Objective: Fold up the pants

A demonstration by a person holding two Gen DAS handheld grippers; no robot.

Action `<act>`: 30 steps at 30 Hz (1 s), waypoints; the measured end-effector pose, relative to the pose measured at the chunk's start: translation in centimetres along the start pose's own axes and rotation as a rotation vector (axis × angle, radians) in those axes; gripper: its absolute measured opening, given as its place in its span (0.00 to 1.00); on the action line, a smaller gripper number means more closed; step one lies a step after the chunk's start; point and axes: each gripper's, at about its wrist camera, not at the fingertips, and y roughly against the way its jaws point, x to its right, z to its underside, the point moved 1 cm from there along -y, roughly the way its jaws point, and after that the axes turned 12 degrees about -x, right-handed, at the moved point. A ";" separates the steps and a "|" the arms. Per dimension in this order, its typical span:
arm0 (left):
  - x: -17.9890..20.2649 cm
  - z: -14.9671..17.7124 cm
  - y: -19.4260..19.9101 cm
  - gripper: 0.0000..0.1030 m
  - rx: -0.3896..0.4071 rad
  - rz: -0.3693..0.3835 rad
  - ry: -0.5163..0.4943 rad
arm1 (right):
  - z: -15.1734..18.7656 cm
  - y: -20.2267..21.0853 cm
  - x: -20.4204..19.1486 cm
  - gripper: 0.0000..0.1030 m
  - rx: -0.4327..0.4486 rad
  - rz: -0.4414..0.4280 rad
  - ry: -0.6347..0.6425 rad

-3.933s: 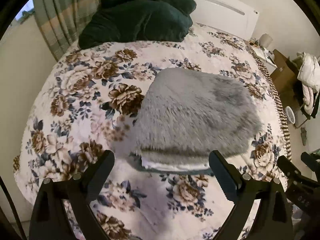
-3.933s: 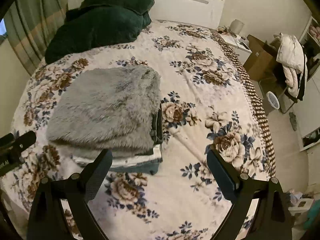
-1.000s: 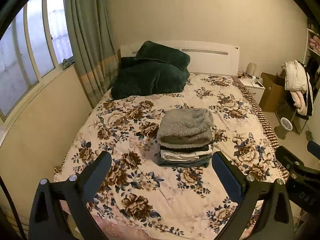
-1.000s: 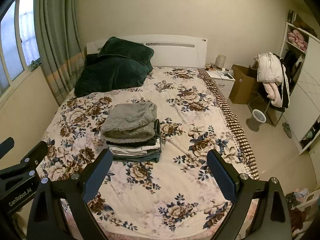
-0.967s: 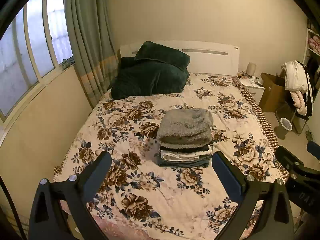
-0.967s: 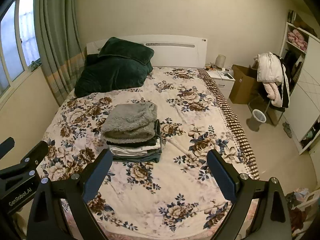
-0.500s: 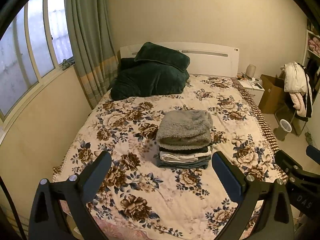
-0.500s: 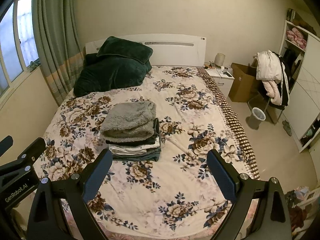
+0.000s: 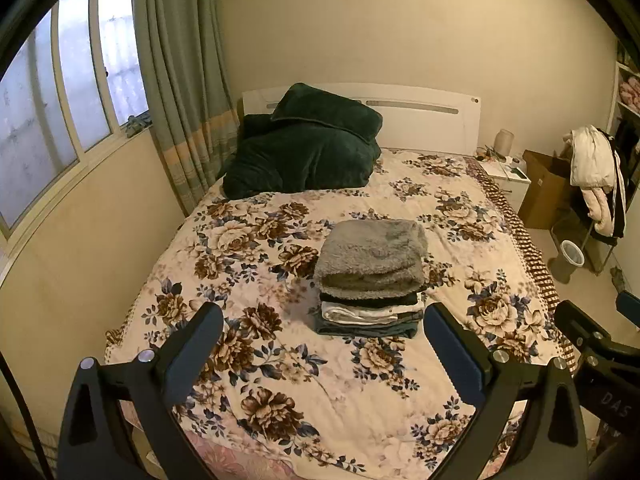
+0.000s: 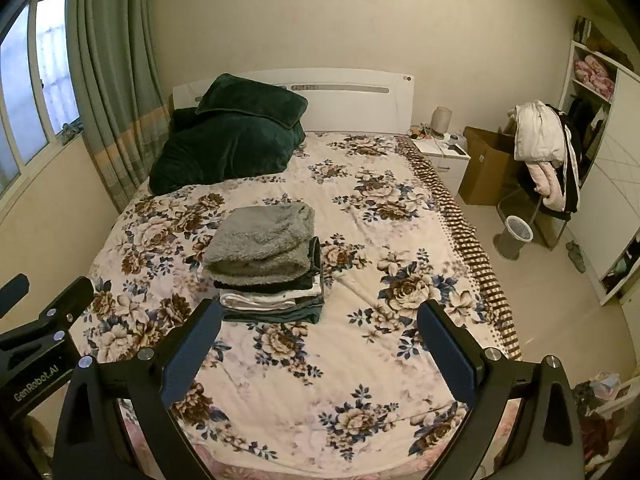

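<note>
Folded pants (image 9: 370, 258) stacked on bed (image 9: 280, 380); left gripper (image 9: 320, 344), right gripper (image 10: 318, 336) spread wide, empty. Folding apparently complete; nothing left to grasp.

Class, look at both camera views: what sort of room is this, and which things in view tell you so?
Almost certainly a home bedroom. A bed with a floral cover and white headboard fills the room, a dark green quilt is heaped at its head, and a stack of folded pants sits on the cover.

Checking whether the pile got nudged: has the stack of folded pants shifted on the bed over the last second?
No. The stack of folded pants sits on the same flowers of the bedspread; only the cameras drifted slightly.
</note>
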 end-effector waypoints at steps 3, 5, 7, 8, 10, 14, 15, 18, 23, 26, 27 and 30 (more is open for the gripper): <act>0.1 0.2 0.1 1.00 0.003 0.000 0.002 | 0.0 0.0 0.0 0.97 0.000 -0.003 0.001; 0.1 0.2 0.1 1.00 0.000 0.001 0.004 | 0.0 0.1 -0.1 0.97 0.002 -0.003 0.000; 0.2 0.3 0.2 1.00 0.000 -0.002 0.004 | -0.1 0.0 0.0 0.97 0.000 -0.005 0.000; 0.2 0.3 0.2 1.00 0.001 0.001 0.002 | -0.1 0.0 0.0 0.97 0.001 -0.004 0.001; 0.2 0.3 0.2 1.00 0.001 0.001 0.000 | -0.3 0.2 0.0 0.97 0.006 -0.002 -0.001; 0.2 0.4 0.3 1.00 0.000 0.005 0.002 | -0.3 0.4 0.0 0.98 0.007 -0.003 -0.003; 0.3 0.4 0.3 1.00 0.000 0.006 0.000 | -0.3 0.4 0.0 0.98 0.005 -0.005 -0.003; 0.3 0.4 0.2 1.00 -0.001 0.007 -0.001 | -0.3 0.5 0.0 0.98 0.000 -0.005 -0.004; 0.3 0.6 0.3 1.00 -0.002 0.006 0.000 | 0.0 0.7 -0.2 0.98 -0.005 -0.008 0.000; 0.3 0.9 0.4 1.00 -0.006 0.007 -0.002 | 0.1 0.8 -0.3 0.98 -0.005 -0.009 0.003; 0.3 0.9 0.4 1.00 -0.006 0.008 -0.001 | 0.2 0.8 -0.4 0.98 -0.004 -0.010 0.004; 0.3 1.0 0.5 1.00 -0.007 0.007 -0.001 | 0.2 0.8 -0.4 0.98 -0.005 -0.011 0.006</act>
